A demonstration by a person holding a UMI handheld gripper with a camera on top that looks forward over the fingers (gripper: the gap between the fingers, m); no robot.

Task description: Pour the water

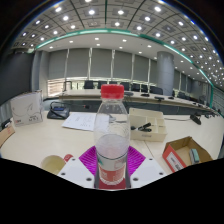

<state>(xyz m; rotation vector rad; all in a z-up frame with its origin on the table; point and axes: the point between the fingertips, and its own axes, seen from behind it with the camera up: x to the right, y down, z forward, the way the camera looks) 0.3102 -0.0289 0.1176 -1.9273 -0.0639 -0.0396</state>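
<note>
Gripping bottle [112, 140] upright at frame center between gripper [111, 168] fingers, red cap on, cup [53, 163] lower left; pouring not yet started.

Blocked straight ahead by the bottle [112, 135], upright between the fingers [88, 163]. Crowded just beside them by a yellowish round object [53, 163] on one flank and an open cardboard box [186, 154] on the other. Left open across the bare table [35, 140] past the round object.

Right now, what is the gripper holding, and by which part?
The gripper holds a clear bottle with a red cap, gripped at its lower body.
</note>
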